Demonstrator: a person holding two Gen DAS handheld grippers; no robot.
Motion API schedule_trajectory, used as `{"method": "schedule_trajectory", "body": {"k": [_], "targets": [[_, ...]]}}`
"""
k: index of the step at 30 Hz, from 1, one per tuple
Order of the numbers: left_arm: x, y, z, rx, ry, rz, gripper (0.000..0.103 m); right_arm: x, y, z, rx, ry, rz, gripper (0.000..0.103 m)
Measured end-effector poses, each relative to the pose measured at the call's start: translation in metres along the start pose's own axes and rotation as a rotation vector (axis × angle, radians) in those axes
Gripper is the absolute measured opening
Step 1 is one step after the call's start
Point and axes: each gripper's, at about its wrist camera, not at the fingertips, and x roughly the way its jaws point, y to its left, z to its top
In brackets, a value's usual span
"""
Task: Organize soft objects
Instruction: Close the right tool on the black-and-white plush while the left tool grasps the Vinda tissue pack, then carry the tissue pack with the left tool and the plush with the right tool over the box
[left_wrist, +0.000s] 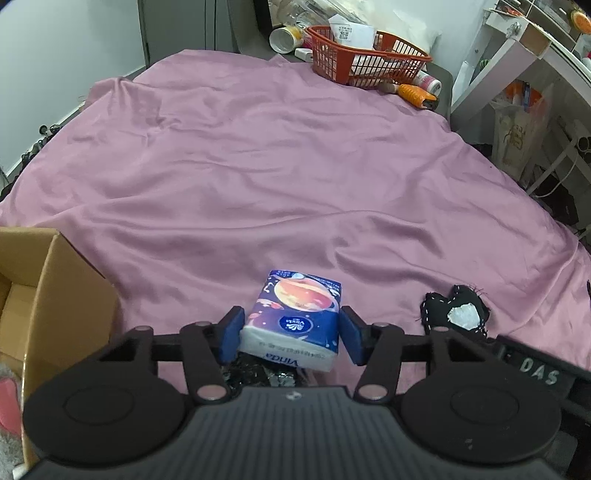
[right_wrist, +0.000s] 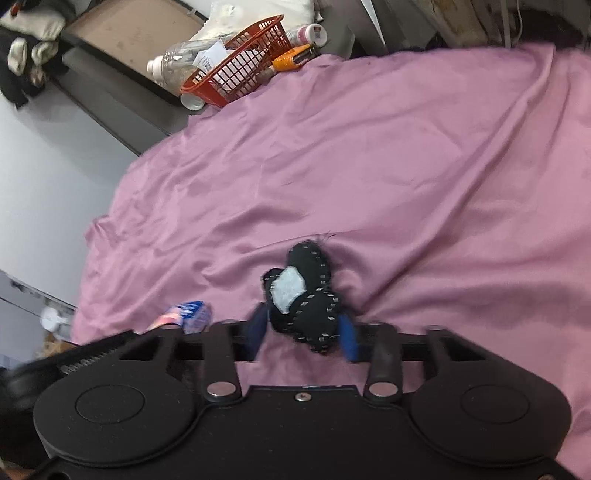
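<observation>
Only left view shows one cardboard box. My left gripper clamps one tissue pack; right gripper apparently pinches one black stitched toy.

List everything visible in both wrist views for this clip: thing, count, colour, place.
tissue pack: 1, purple-blue with orange planet print, between the left gripper's pads
stitched fabric toy: 1, black with a pale patch, between the right gripper's pads
bedsheet: 1, pink, wrinkled, covering the bed
cardboard box: 1, brown, open, near left edge of the bed
basket: 1, red-orange plastic, far end of the bed, holding papers
plastic bottle: 1, clear, lying beside the basket
left gripper: 1, black with blue pads, closed on the tissue pack
right gripper: 1, black with blue pads, around the toy
</observation>
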Motion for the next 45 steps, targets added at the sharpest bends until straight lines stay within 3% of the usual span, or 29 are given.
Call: {"method": "schedule_trajectory", "body": {"k": [9,24,34,45], "targets": [[-0.029,0.001,-0.005,0.007,-0.044,-0.009,0.051,-0.018,0.003,0.000,-0.043,-0.039,0.021,0.011],[-0.087,0.009,-0.022,0.008,-0.114,-0.057,0.051,-0.073,0.027,-0.010,-0.138,-0.165,0.009,0.010],[-0.129,0.036,-0.032,-0.057,-0.154,-0.069,0.051,-0.093,0.048,-0.020,-0.154,-0.219,0.017,0.010],[-0.159,0.069,-0.037,-0.054,-0.195,-0.060,0.051,-0.124,0.079,-0.036,-0.215,-0.276,0.064,0.010]]}}
